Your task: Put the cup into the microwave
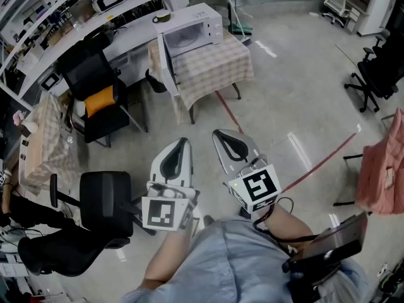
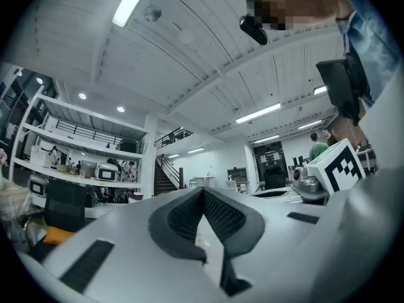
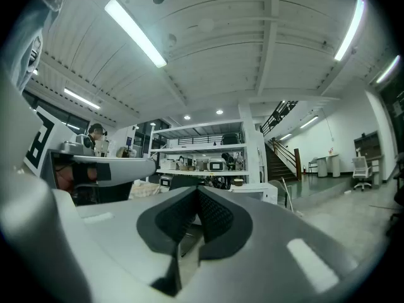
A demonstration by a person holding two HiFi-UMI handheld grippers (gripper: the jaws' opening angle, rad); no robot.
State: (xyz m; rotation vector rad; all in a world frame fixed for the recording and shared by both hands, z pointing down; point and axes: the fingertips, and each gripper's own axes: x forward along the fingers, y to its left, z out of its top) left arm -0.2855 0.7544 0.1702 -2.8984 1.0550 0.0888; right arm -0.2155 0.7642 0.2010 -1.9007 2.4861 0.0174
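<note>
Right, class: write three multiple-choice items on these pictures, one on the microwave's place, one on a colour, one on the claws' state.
1. The microwave stands on: A the floor; B a cloth-covered table; C a shelf.
2. The cushion on the black chair is: A orange; B blue; C green.
3. The left claw and right claw are: A wide open; B shut and empty; C shut on cups.
Answers: B, the cloth-covered table bears it; A, orange shows against the black seat; B, each pair of jaws meets with nothing between.

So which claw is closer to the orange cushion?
Left. The left claw is down and right of the cushion, across bare floor; the right claw is beyond it, farther right.
</note>
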